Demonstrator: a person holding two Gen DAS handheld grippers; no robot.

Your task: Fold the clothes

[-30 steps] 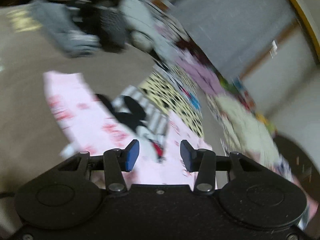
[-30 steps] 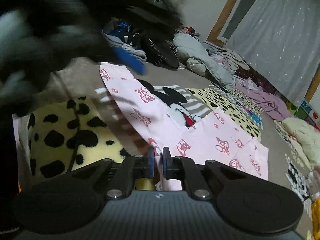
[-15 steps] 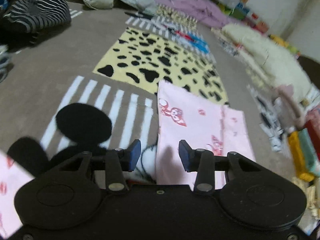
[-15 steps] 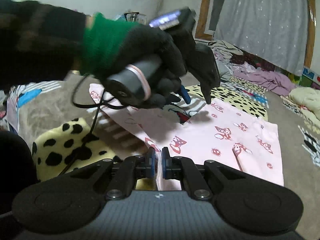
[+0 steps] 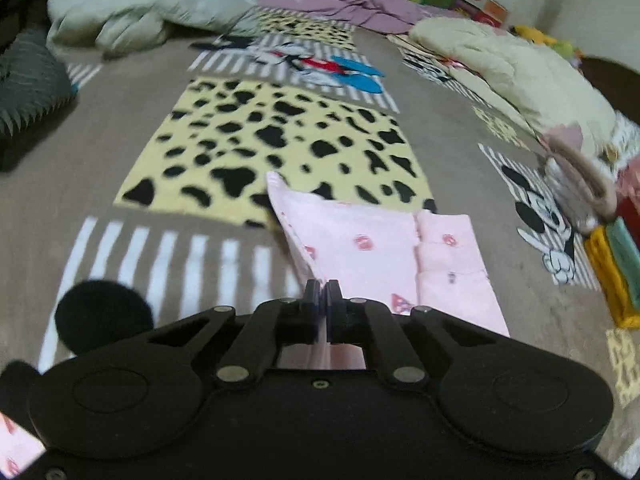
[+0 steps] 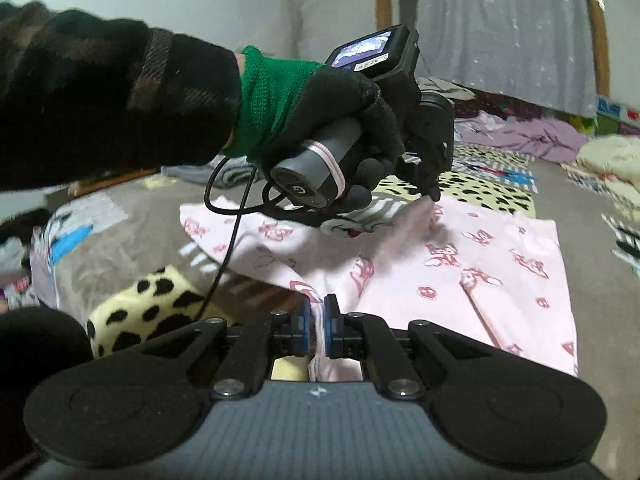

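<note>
Clamping pink garment [image 6: 472,264], both grippers' jaws | left gripper [image 5: 321,292] | right gripper [image 6: 316,320] | gripped edges hidden.

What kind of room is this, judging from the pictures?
Probably a bedroom or living room at home: a patterned blanket covers the floor, loose clothes lie in heaps, and a curtain hangs behind.

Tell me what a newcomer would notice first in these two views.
First, the gloved hand with its green cuff, filling the upper left of the right wrist view as it holds the left gripper down on the pink garment. Next, that garment itself, spread over the blanket with its yellow, black-spotted panel, pinched by both grippers: the right gripper at the near edge. Clothes lie heaped along the far side.
</note>
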